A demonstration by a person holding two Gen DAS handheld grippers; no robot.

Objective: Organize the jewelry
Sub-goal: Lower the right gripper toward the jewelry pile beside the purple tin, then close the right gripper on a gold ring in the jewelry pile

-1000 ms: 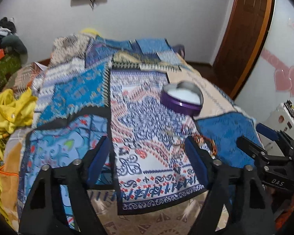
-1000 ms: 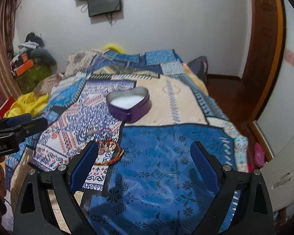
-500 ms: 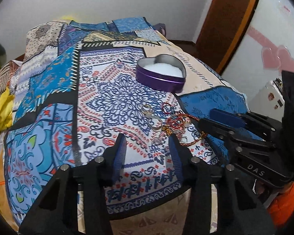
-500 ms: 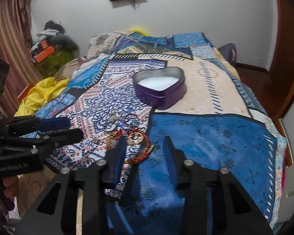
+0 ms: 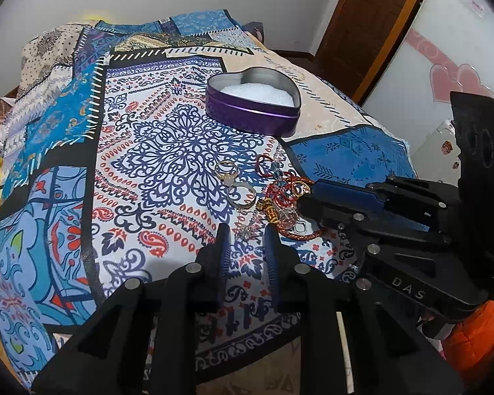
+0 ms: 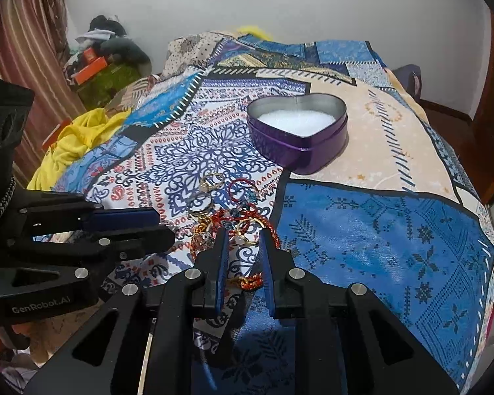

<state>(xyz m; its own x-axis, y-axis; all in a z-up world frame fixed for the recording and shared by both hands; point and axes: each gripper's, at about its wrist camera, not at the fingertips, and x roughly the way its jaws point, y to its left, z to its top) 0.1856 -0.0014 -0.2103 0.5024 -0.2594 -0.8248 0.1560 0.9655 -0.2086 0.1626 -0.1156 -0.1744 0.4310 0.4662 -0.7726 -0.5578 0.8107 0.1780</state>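
Observation:
A purple heart-shaped tin with white padding stands open on the patterned bedspread; it also shows in the right wrist view. A heap of jewelry lies in front of it: gold and silver rings, red bracelets, beads; the heap also shows in the right wrist view. My left gripper has its jaws narrowly apart around a small silver piece. My right gripper has its jaws narrowly apart around a gold ring at the heap's near edge. Each gripper shows in the other's view.
The bedspread covers the whole bed. A yellow cloth lies at the bed's left side. Clutter is piled by the far left wall. A brown door stands at the right.
Both grippers have moved forward and down to the jewelry heap. Both pairs of jaws have narrowed from wide open to a small gap.

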